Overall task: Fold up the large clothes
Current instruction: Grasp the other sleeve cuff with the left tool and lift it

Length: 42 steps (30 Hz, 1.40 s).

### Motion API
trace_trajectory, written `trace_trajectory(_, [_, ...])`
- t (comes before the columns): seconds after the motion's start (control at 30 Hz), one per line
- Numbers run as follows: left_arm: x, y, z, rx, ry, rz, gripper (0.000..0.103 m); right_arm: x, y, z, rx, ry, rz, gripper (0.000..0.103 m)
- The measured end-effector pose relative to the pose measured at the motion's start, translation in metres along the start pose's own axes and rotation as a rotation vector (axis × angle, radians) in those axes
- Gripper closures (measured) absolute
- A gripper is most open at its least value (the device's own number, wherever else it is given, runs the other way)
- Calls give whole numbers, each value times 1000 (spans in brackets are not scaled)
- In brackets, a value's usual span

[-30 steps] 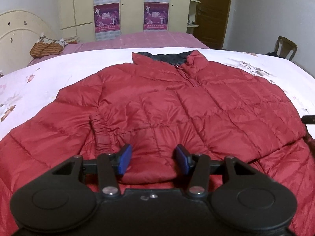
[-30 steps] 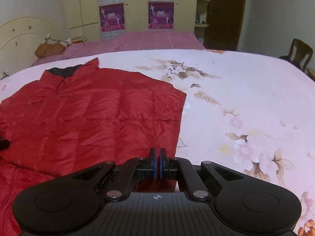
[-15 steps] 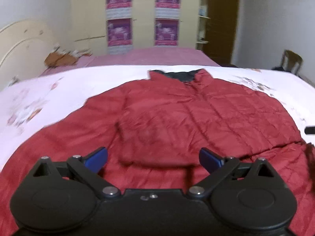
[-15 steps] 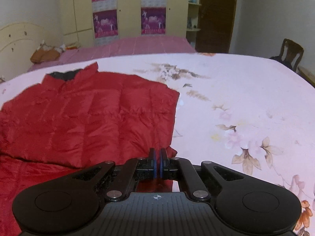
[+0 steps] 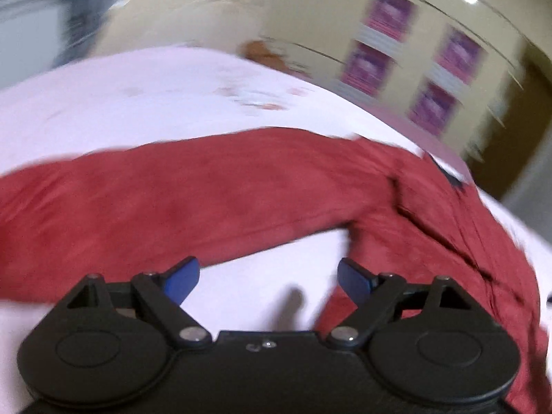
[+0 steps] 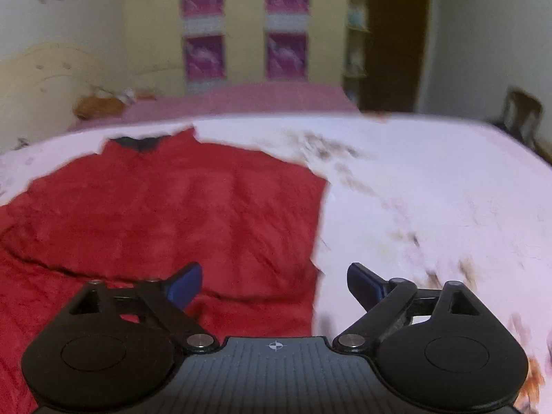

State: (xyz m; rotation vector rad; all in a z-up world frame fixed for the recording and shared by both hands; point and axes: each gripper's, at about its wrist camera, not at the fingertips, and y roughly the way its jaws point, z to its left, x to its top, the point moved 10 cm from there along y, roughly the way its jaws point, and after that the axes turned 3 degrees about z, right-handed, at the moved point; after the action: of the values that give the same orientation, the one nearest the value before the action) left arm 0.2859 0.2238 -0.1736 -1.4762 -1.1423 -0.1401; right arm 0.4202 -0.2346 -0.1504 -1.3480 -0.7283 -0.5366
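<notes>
The blue-padded fingers (image 6: 184, 284) of the right gripper (image 6: 274, 284) stand spread and are opening wider, with nothing pinched between them; the near right edge of the red quilted puffer jacket (image 6: 179, 207) lies on the bed just beneath and between them, untouched by the pads. The left gripper (image 5: 267, 277) is likewise released, its blue pads (image 5: 183, 277) wide apart though drawing in a little, and only bare sheet shows in the gap. The jacket lies flat on the white floral bedsheet (image 6: 431, 186), collar with its dark lining (image 6: 138, 142) at the far end, and its right side ends in a straight folded edge, which suggests that side has been turned in over the body and set down on purpose. On the other side a long red sleeve (image 5: 172, 203) stretches out across the sheet, apparently not yet folded, so the left gripper is probably heading for it. Both grippers point downward at a slant toward the bed; the left wrist view is tilted and heavily smeared, the right one only softly blurred. Beyond the bed are a pink-covered second bed (image 6: 241, 98), a cream wardrobe with purple posters (image 6: 203, 24), and a wooden chair (image 6: 522, 110).
</notes>
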Motion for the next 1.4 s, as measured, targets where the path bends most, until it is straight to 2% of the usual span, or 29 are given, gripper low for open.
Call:
trace_trajectory(0.13, [-13,-25,58,50,-254,-40,24,5,5,18,51,-8,8,14])
trace_trajectory(0.2, [-13,-34,78,26,-395,-92,29,5,8,26,76,-4,16,14])
trace_trajectory(0.43, [3,-32,132,-30,-781,-274,30,9,7,41,110,-31,19,14])
trace_trajectory(0.47, [9,-29,137,-24,-806,-290,34,10,7,40,106,-35,20,14])
trace_trajectory(0.5, [15,-26,142,-13,-809,-296,51,11,7,39,99,-38,21,14])
trace_trajectory(0.53, [20,-20,146,-2,-795,-287,69,11,7,37,90,-40,22,14])
trace_trajectory(0.57, [25,-14,151,6,-780,-264,100,11,8,36,83,-42,26,14])
trace_trajectory(0.63, [38,-8,154,12,-760,-268,98,9,13,31,62,-41,52,14])
trace_trajectory(0.8, [84,-11,131,-13,-586,-323,98,3,16,11,14,8,76,13])
trace_trajectory(0.93, [112,3,69,-81,-414,-322,98,-1,17,-3,-9,66,80,13])
trace_trajectory(1.07, [128,29,-11,-179,-216,-278,98,1,17,-9,-33,100,72,13])
trace_trajectory(1.17, [125,52,-81,-247,-47,-212,98,4,17,-10,-43,129,68,13])
trace_trajectory(1.27, [110,82,-144,-295,102,-111,98,8,19,-9,-45,152,61,13])
trace_trajectory(1.4, [69,101,-216,-382,269,-12,98,12,20,-10,-47,183,54,13])
